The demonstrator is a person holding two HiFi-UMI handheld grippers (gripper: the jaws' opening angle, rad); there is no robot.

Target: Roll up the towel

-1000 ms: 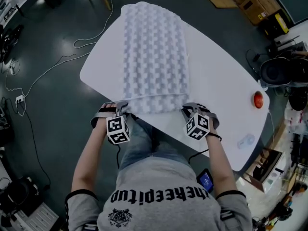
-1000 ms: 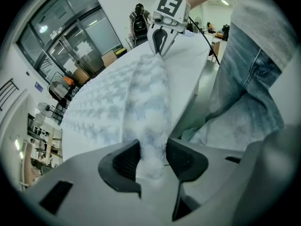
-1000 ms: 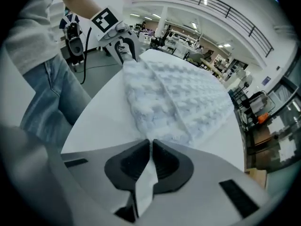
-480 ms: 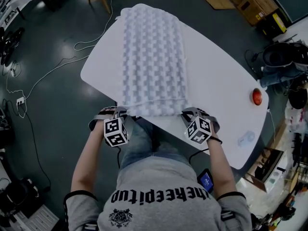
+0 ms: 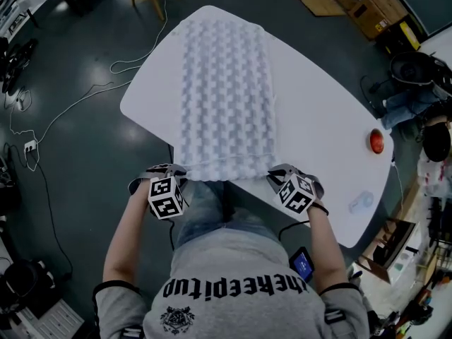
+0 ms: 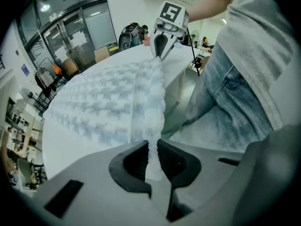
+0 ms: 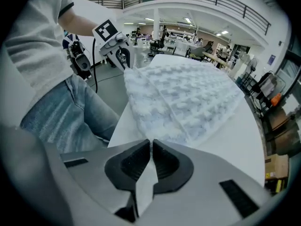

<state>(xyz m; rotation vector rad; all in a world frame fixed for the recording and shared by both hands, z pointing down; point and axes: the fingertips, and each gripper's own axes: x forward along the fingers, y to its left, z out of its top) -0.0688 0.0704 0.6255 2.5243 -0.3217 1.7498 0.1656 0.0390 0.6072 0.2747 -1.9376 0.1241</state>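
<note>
Head view has your grey shirt nearest, and just past it both grippers sit at the near edge of the white table. Your left gripper grips the near left corner of the towel. Its jaws are opening a touch, yet the fluffy edge stays pinched between the pads. Your right gripper is clenched on the near right corner, with a thin fold of cloth caught between its nearly closed jaws. The towel's near hem runs straight from one gripper to the other. From there the pale, bumpy towel lies flat along the table, and its far end reaches the far rim. A small red-orange ball rests well to the right of the towel. Beyond the table, a cable trails across the dark floor.
</note>
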